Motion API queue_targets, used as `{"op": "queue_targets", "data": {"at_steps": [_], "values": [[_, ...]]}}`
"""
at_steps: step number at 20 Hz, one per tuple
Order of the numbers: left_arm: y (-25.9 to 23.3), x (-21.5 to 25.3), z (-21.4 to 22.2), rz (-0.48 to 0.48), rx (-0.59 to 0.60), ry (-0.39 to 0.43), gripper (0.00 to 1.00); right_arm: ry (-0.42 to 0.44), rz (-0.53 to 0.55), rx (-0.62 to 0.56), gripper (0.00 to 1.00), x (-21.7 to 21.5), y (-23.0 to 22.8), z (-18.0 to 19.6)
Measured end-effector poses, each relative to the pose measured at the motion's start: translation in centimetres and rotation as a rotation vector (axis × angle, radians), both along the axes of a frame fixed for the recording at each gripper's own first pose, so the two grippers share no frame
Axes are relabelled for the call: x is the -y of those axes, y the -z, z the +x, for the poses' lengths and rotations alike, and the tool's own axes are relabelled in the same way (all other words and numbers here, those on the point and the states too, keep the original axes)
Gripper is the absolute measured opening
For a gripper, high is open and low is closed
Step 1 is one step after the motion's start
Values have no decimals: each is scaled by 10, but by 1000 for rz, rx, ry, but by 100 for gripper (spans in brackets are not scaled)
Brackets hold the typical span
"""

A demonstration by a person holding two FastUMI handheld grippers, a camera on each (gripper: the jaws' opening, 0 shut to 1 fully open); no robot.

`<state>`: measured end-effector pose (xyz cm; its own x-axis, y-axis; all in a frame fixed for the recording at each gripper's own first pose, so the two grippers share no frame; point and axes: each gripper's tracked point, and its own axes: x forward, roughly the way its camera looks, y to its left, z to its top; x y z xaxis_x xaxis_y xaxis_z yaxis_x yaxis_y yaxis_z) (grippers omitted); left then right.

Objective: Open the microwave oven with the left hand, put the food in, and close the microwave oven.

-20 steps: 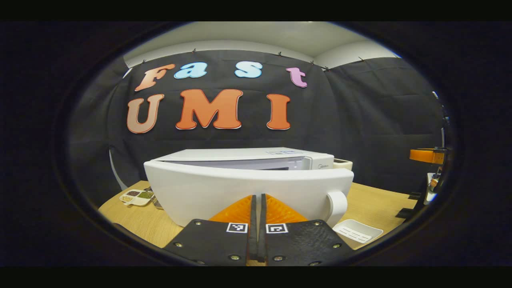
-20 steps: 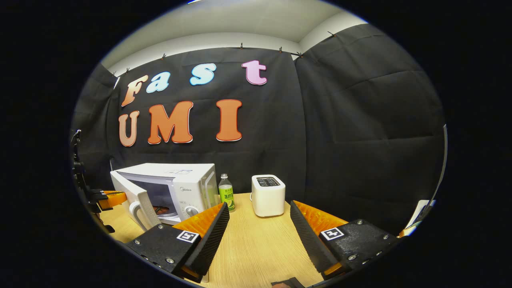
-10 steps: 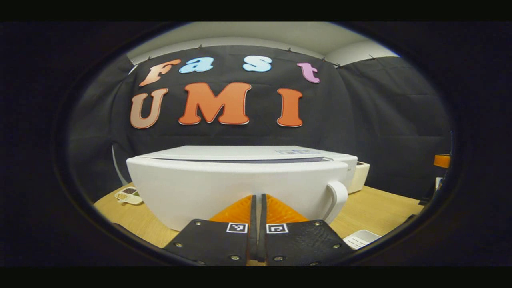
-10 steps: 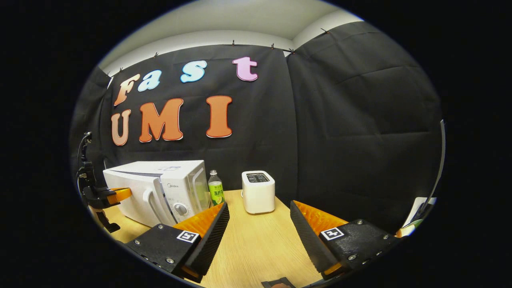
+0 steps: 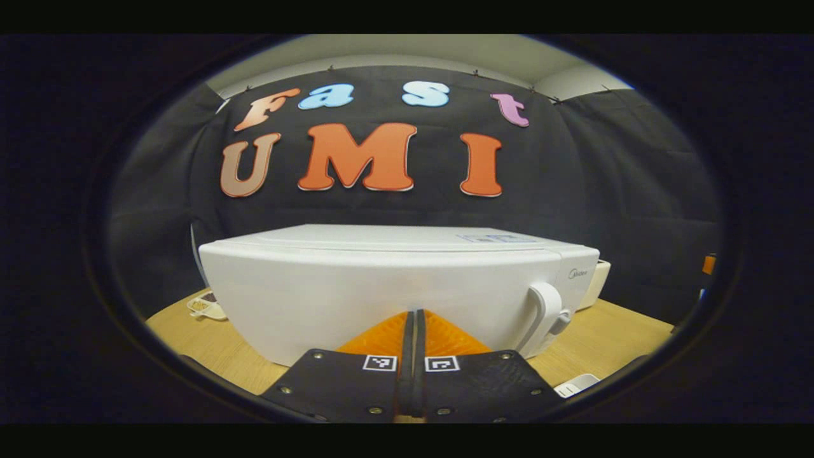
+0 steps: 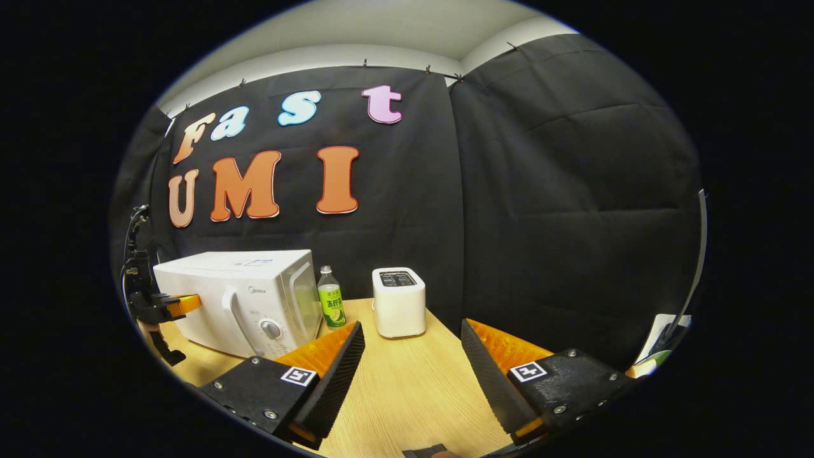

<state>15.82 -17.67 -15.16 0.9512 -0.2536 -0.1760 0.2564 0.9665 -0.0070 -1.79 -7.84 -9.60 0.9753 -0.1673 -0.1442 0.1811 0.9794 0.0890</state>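
The white microwave oven (image 5: 394, 286) stands right in front of my left gripper (image 5: 413, 318), its door flush with the body and the curved handle (image 5: 540, 315) at the right. My left gripper is shut, its tips pressed against the door's front. In the right gripper view the microwave oven (image 6: 241, 299) sits at the far left of the wooden table (image 6: 407, 388), with the left gripper (image 6: 181, 304) against its door. My right gripper (image 6: 412, 346) hovers open over the table, nothing between its fingers. The food is hidden inside.
A green-labelled bottle (image 6: 331, 305) and a white toaster (image 6: 398, 301) stand right of the microwave near the back wall. A small white dish (image 5: 206, 306) lies left of the microwave. A white tray (image 5: 575, 383) lies on the table at the lower right in the left gripper view.
The microwave door swung from ajar to flush as my shut left gripper pushed forward against it. My right gripper stayed open and drifted slightly.
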Motion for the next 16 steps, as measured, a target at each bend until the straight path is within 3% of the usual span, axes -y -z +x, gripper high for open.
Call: {"op": "queue_targets", "data": {"at_steps": [7, 10, 12, 13, 15, 16], "values": [[-71, -38, -28, -9, 0, 15, 1, -50, -3, 33, 95, -22, -35, 14], [-109, -63, -41, -64, -34, 7, 0, -83, -2, 64, 95, -37, -65, 21], [-134, -88, -46, -51, -25, -32, 7, -108, -8, 94, 95, -50, -91, 27], [-148, -102, -48, -23, -2, -61, 28, -125, -12, 107, 95, -57, -103, 29], [-169, -125, -54, 31, 40, -106, 49, -157, -2, 125, 95, -68, -127, 34], [-177, -130, -60, 38, 53, -112, 51, -166, 4, 134, 95, -72, -138, 38]]}}
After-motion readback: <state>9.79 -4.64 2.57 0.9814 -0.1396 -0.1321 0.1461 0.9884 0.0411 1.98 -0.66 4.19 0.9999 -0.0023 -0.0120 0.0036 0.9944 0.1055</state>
